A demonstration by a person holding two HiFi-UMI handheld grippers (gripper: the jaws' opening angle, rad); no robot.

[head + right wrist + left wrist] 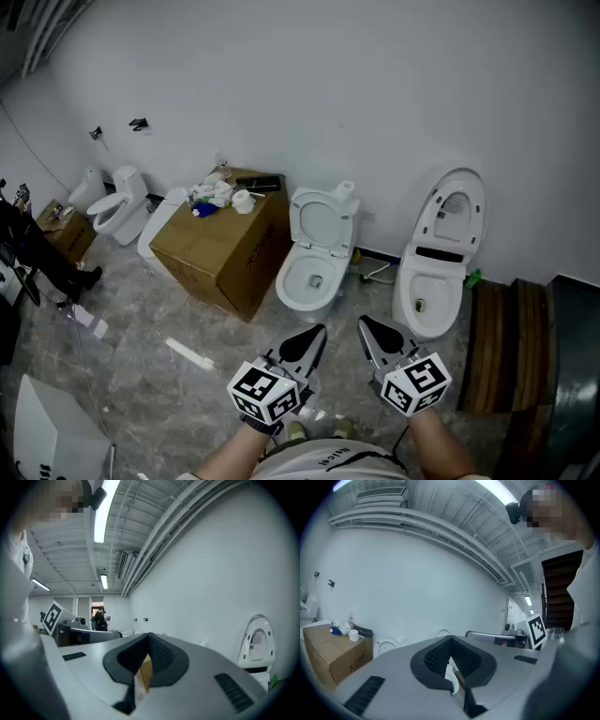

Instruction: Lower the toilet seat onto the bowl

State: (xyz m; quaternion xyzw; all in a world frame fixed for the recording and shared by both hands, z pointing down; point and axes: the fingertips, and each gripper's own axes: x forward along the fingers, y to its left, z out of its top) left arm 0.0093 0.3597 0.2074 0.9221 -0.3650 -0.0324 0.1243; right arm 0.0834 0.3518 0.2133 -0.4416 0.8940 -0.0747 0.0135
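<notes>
The toilet seat (pixel 322 222) was seen upright against the wall at frame centre, not yet lowered onto the bowl (pixel 307 281). The left gripper (pixel 317 332) and right gripper (pixel 366 324) were held closed and empty at the bottom, well apart from it.

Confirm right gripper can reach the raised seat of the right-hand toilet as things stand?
Probably yes. The right gripper, jaws shut, is held near the body, apart from the raised seat, with only bare floor between it and the right-hand toilet. Nothing blocks the path; it would need a forward reach or step.
</notes>
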